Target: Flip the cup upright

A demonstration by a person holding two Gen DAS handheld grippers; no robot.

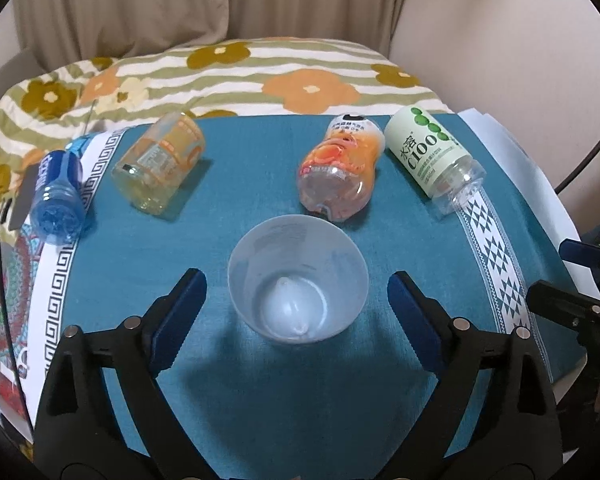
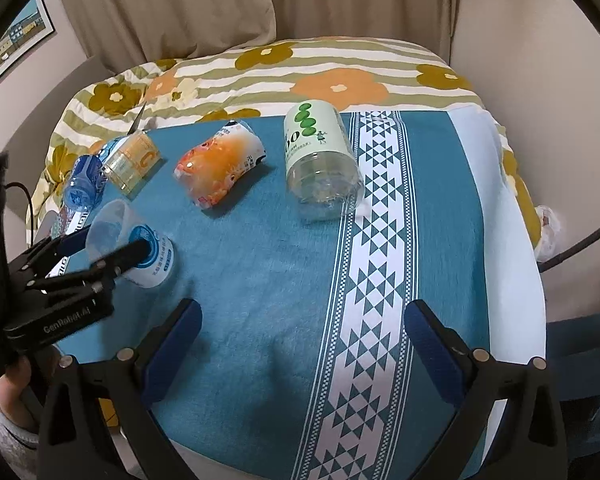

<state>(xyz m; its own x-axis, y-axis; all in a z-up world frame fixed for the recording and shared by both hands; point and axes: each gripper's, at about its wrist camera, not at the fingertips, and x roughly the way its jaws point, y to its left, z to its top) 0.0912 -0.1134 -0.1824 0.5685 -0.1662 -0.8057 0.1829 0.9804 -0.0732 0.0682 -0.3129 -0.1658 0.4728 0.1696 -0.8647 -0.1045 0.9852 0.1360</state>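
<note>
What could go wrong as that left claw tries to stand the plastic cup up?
The cup lies on its side between the open left gripper fingers; being round and light, it might roll or squirt out on closing. The orange bottle lies just beyond, so a pushed cup could bump it. The soft cloth might let it tip again.

Teal cloth (image 1: 260,184), white geometric border; translucent cup (image 1: 298,280).

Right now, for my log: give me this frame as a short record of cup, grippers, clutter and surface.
cup: translucent cup lying tilted on its side, mouth toward left wrist camera
left gripper: open, fingers either side of cup, not gripping
right gripper: open, nothing between fingers
clutter: four bottles lying down: blue, yellow, orange, green
surface: teal cloth
</note>
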